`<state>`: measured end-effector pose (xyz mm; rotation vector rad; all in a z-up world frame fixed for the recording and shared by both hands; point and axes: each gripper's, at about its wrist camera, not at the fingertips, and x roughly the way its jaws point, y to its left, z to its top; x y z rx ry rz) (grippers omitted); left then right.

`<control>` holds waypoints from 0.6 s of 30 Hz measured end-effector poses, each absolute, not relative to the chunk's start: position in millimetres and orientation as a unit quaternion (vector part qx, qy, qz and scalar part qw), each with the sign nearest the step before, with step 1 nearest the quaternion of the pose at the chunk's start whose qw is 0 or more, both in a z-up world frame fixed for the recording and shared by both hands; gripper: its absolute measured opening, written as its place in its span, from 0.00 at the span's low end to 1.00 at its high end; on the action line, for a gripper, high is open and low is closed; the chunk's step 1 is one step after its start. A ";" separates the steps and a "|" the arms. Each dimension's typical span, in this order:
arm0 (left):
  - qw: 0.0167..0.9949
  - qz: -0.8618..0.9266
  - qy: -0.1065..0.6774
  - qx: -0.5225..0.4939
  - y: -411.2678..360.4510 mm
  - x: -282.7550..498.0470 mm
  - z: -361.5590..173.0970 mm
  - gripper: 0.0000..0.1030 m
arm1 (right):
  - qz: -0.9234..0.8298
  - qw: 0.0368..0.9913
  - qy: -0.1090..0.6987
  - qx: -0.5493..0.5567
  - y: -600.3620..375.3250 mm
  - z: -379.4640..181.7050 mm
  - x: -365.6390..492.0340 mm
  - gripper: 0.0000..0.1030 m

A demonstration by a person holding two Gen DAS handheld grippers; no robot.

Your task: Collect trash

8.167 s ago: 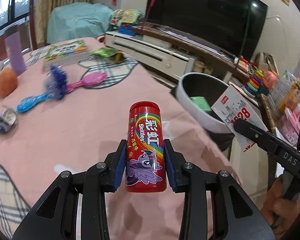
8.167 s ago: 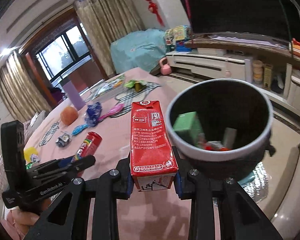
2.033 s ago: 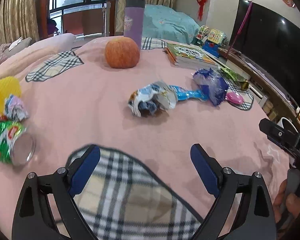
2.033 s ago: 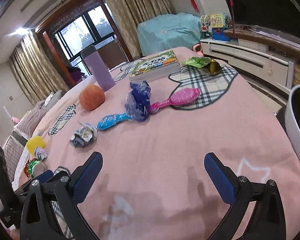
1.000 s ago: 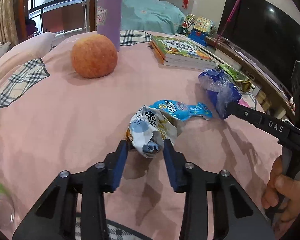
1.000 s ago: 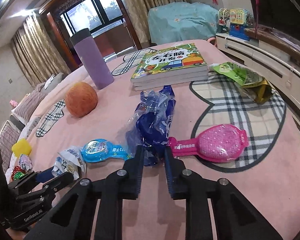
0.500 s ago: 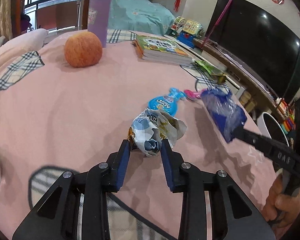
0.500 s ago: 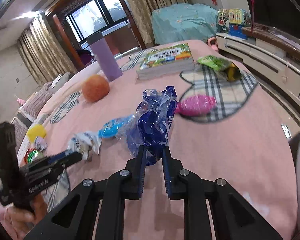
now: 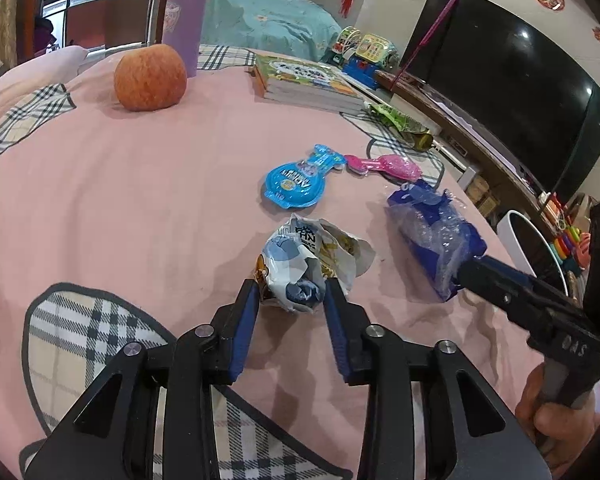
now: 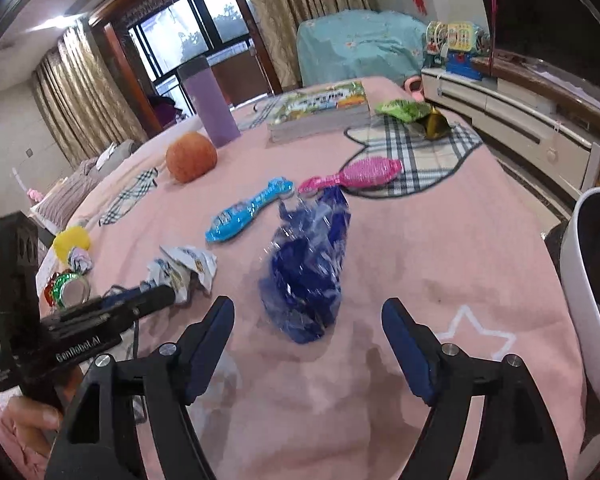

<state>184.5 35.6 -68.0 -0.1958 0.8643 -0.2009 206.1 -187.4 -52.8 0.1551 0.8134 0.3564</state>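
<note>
Crumpled white-and-blue snack wrapper (image 9: 308,264) sits pinched between the left gripper (image 9: 290,296) pads, whose jaws are easing apart, so carry it low toward the white bin (image 10: 592,288). The right gripper (image 10: 308,320) jaws are spreading wide; the crinkled blue plastic bag (image 10: 308,276) seems, though blurred, loose on the pink bedspread (image 10: 440,248), short of the bin, and needs regrasping.

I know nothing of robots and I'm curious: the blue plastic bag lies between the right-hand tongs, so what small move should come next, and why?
Probably close the right tongs on the blue bag again. Their jaws are opening wide, the bag lies loose on the pink cloth between them, and it is not yet in the white bin alongside.
</note>
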 end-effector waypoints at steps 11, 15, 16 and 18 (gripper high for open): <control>0.898 -0.082 0.420 -0.103 39.2 185.8 -72.2 0.58 | 0.142 0.896 0.409 0.093 -182.5 -68.0 238.2 0.74; 0.901 -0.089 0.415 -0.092 31.7 186.4 -69.7 0.58 | 0.141 0.896 0.411 0.092 -180.9 -69.5 237.3 0.50; 0.901 -0.091 0.415 -0.088 29.1 187.0 -69.2 0.58 | 0.139 0.897 0.410 0.091 -181.6 -69.4 235.8 0.45; 0.902 -0.097 0.414 -0.081 24.0 187.5 -68.7 0.47 | 0.140 0.898 0.407 0.095 -182.8 -67.9 231.9 0.41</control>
